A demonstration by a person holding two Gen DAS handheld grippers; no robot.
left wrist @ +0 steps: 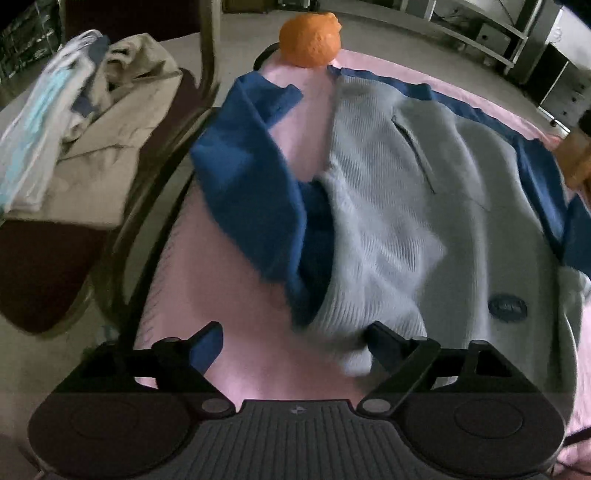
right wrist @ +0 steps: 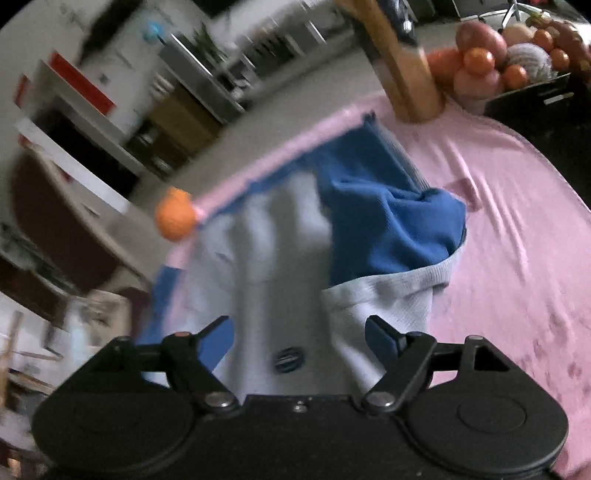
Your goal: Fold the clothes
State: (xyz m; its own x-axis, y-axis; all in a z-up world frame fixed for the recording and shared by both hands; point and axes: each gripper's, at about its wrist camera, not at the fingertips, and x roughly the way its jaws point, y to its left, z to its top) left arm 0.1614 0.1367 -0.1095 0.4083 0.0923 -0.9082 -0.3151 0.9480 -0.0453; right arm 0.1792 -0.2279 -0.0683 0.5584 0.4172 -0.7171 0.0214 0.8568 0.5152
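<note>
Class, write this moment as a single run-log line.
task: fold clothes | left gripper: open, empty | right gripper: open, empty | grey-and-blue knit garment: partly folded on pink cloth-covered table | round orange fruit: table's far edge

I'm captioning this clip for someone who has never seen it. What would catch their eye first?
A blue and grey garment lies spread over the pink tablecloth, filling the middle of both views. A bright orange fruit sits at the table's far edge. Both the left gripper and the right gripper are open above the cloth.

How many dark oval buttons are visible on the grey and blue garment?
1. The dark oval button sits on the grey front panel of the grey and blue garment, near its lower edge; folds may hide others.
</note>
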